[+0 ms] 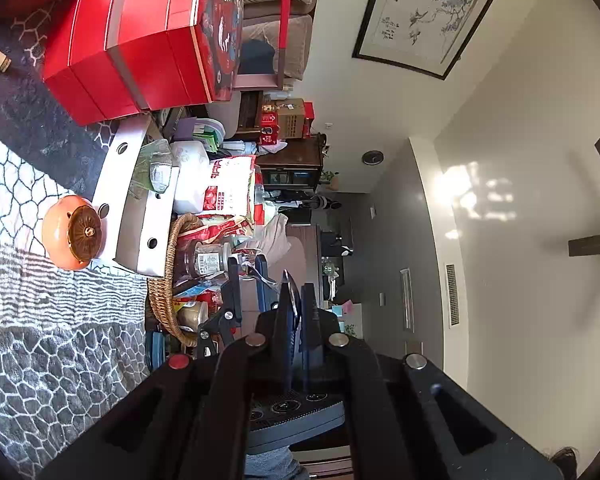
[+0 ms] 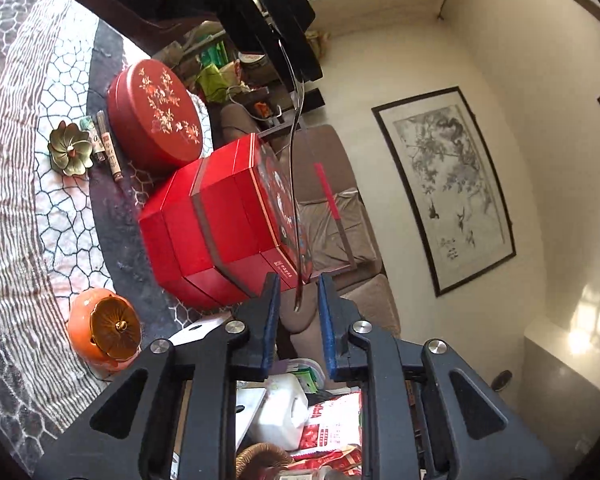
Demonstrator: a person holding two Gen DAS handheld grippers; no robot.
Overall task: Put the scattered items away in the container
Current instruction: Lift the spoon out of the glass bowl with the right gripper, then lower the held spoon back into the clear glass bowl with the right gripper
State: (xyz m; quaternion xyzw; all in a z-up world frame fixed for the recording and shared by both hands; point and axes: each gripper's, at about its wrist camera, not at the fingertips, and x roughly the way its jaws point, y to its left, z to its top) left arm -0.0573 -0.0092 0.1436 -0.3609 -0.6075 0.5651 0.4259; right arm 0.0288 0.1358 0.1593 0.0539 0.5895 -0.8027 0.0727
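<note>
My left gripper [image 1: 296, 300] is shut on a thin metal spoon [image 1: 291, 294], held on edge between the blue pads. In the right wrist view the same spoon [image 2: 296, 184] hangs from the left gripper [image 2: 284, 46] above, and its lower end sits between the pads of my right gripper [image 2: 298, 308], whose jaws stand apart around it without touching. The wicker basket [image 1: 168, 280] holds a glass jar [image 1: 204, 258] and packets; its rim also shows in the right wrist view [image 2: 256, 454].
A red octagonal box [image 2: 216, 236], a round red tin [image 2: 156, 120], an orange persimmon-shaped jar [image 2: 102, 330], a lotus dish [image 2: 70, 148] and tubes [image 2: 110, 148] lie on the patterned cloth. A white cardboard box [image 1: 136, 200] of groceries stands by the basket.
</note>
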